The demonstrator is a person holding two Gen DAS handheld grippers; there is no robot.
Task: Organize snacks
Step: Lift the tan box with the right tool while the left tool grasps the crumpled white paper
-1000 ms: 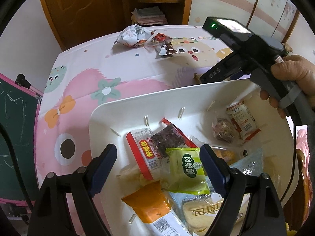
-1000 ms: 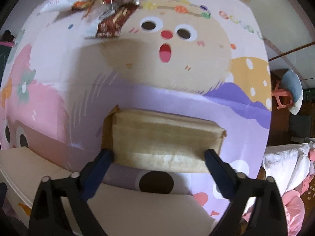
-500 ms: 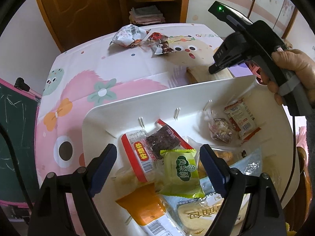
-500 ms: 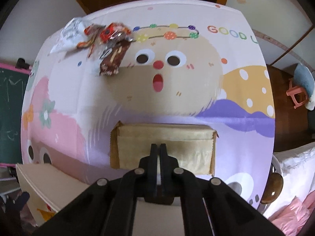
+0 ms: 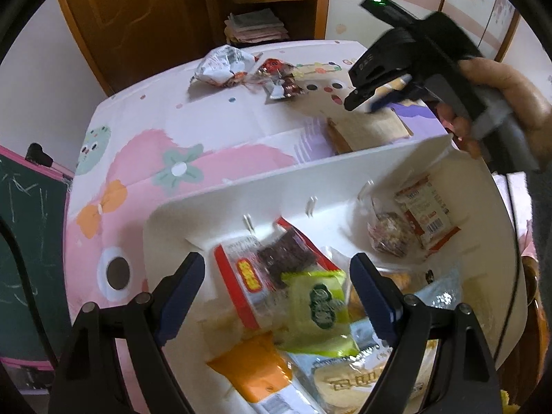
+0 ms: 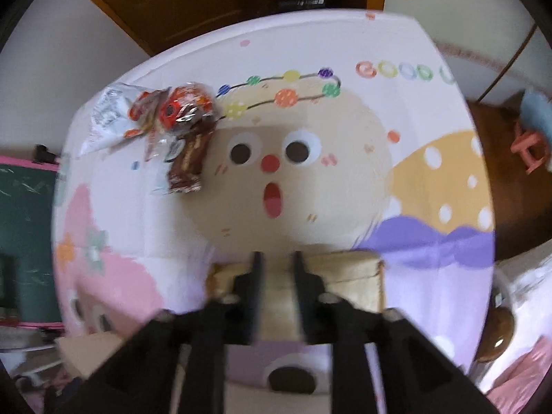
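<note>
Cartoon tablecloth [image 6: 345,186], chalkboard [image 5: 31,241], door [image 5: 138,17].

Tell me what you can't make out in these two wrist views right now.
- Right gripper: motion blur in the right wrist view hides whether its fingers pinch the tan packet.
- Same packet, left wrist view: the white bin wall cuts off its near edge.
- Snack pile at the far end: blurred, labels unreadable.
- Snacks low in the bin: the left gripper covers some.
</note>
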